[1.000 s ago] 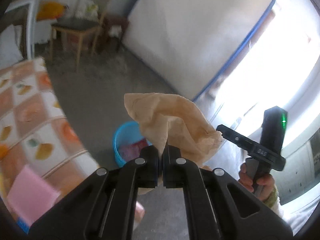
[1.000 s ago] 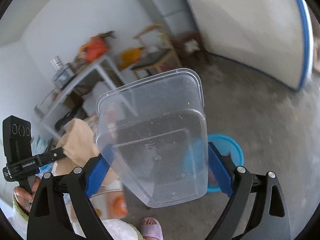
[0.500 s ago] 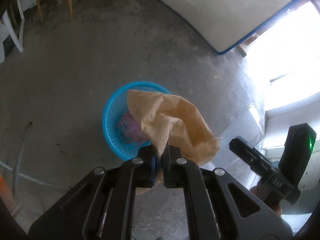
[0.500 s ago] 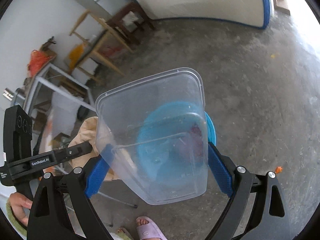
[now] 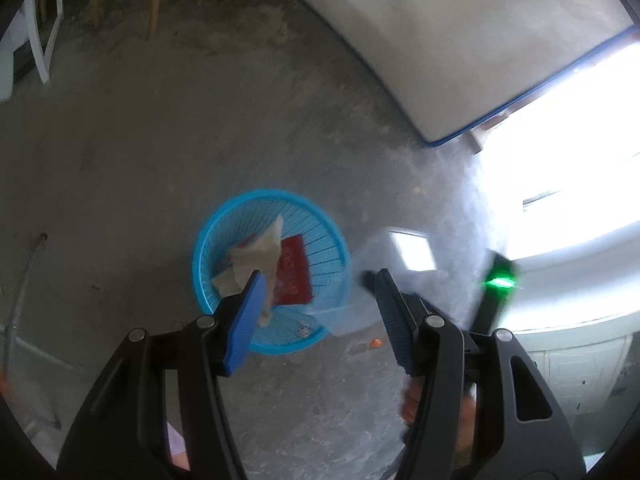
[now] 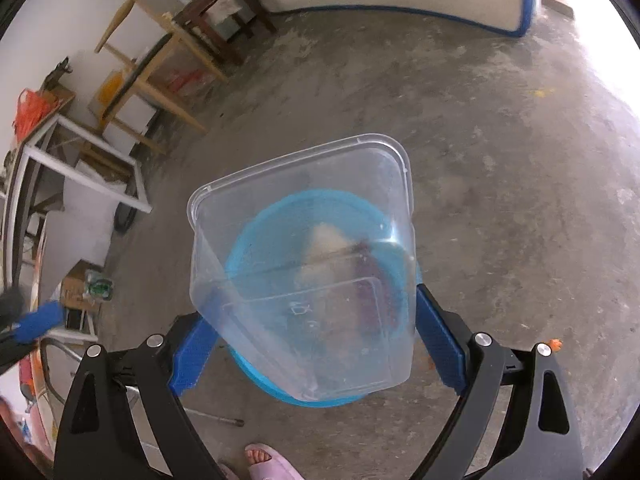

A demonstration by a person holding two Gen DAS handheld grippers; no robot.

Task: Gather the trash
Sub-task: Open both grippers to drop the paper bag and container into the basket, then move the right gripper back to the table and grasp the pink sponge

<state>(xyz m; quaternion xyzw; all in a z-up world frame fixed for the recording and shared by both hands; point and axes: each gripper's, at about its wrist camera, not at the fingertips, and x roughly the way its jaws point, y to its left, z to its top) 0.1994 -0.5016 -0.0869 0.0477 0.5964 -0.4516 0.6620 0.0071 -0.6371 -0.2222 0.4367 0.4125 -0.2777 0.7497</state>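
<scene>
the right gripper pinched a clear plastic food container by its side walls: light, thin, slick, likely to flex, best held low near the stiffer base. the left gripper had its fingers spread wide, holding nothing. below, crumpled brown paper lay in the slatted blue basket on rough concrete floor.

A clear, glossy plastic tub is showing scuffs and crumbs at centre frame. Below it, a blue slatted plastic basket is holding crumpled matt brown paper. The floor is looking like rough, mottled grey concrete.
</scene>
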